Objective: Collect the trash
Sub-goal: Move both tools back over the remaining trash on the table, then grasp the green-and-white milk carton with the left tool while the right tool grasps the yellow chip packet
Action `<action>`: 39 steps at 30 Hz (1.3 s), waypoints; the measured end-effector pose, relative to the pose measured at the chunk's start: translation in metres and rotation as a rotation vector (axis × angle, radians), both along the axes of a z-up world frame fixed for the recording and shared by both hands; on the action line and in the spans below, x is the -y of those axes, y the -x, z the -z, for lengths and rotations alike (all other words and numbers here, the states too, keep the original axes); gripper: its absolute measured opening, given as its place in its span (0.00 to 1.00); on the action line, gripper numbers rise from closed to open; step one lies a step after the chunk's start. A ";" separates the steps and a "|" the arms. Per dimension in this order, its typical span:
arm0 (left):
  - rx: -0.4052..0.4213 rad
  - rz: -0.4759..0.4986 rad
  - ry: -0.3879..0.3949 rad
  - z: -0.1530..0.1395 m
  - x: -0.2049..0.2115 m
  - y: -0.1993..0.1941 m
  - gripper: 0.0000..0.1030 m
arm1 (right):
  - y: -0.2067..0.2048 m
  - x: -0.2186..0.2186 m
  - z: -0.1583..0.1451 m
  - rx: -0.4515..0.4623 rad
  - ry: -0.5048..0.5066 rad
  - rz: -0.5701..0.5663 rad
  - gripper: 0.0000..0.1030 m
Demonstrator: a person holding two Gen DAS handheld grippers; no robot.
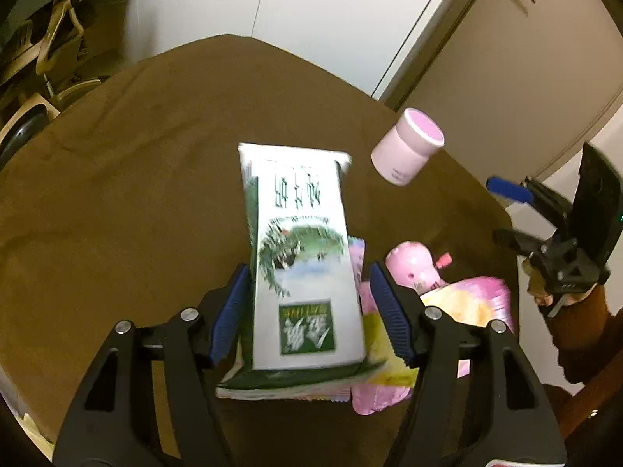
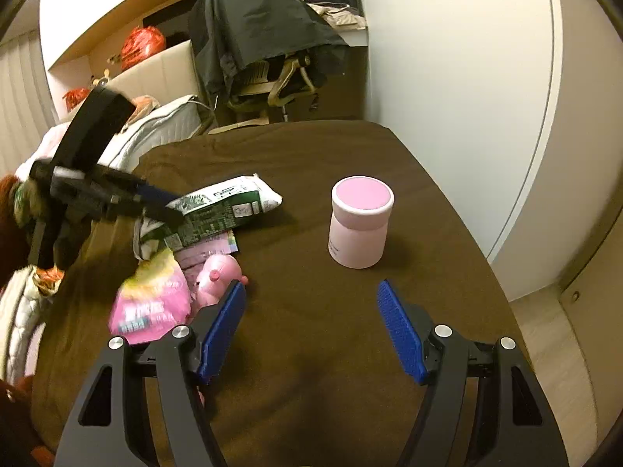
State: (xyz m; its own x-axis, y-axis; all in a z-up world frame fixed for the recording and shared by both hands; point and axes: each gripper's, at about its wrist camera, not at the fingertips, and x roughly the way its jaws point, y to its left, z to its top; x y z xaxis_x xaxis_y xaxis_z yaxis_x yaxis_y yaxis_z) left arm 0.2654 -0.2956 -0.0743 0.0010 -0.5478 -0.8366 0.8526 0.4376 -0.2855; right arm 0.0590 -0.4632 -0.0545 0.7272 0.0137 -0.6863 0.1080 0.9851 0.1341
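Note:
A green-and-white snack pack (image 1: 303,257) lies on a small heap of wrappers on the brown-covered table (image 1: 136,155). My left gripper (image 1: 309,268) stands open around it; the left pad is at its edge and a gap shows at the right pad. Beside the heap are a pink-and-yellow wrapper (image 1: 475,299) and a pink pig-shaped bottle (image 1: 412,264). In the right wrist view my right gripper (image 2: 311,284) is open over bare cloth with nothing between its fingers. To its left lie the pig bottle (image 2: 218,276), the pink wrapper (image 2: 152,303) and the green pack (image 2: 222,206), with the left gripper (image 2: 163,202) around that pack.
A pink jar (image 2: 360,222) with a flat lid stands upright toward the table's far right, near the edge by the white wall (image 2: 467,78). Beyond the table are a chair draped with a dark jacket (image 2: 264,31) and a bed with a quilt (image 2: 163,124).

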 end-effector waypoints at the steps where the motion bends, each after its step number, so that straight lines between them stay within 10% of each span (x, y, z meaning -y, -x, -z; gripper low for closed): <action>1: 0.018 -0.009 -0.020 0.003 0.002 0.003 0.59 | -0.001 -0.002 0.000 -0.001 -0.007 -0.006 0.65; 11: 0.114 -0.349 0.009 -0.001 -0.051 0.018 0.59 | -0.009 -0.049 -0.032 0.060 0.033 -0.191 0.65; 17: 0.168 -0.487 0.033 -0.018 -0.096 0.043 0.59 | -0.033 -0.105 -0.010 -0.055 0.090 -0.414 0.64; 25: 0.195 -0.498 0.052 -0.033 -0.114 0.060 0.59 | -0.036 -0.112 0.007 -0.156 0.107 -0.420 0.15; 39: 0.169 -0.373 0.114 -0.033 -0.080 0.050 0.59 | -0.005 -0.047 -0.010 -0.062 -0.020 -0.227 0.07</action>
State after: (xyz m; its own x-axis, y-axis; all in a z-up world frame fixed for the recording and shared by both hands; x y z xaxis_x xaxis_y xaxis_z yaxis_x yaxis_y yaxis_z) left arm 0.2149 -0.2159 -0.0417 0.3486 -0.5726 -0.7420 0.6804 0.6991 -0.2198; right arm 0.0642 -0.4163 -0.0446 0.6605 0.1857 -0.7275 -0.1070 0.9823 0.1536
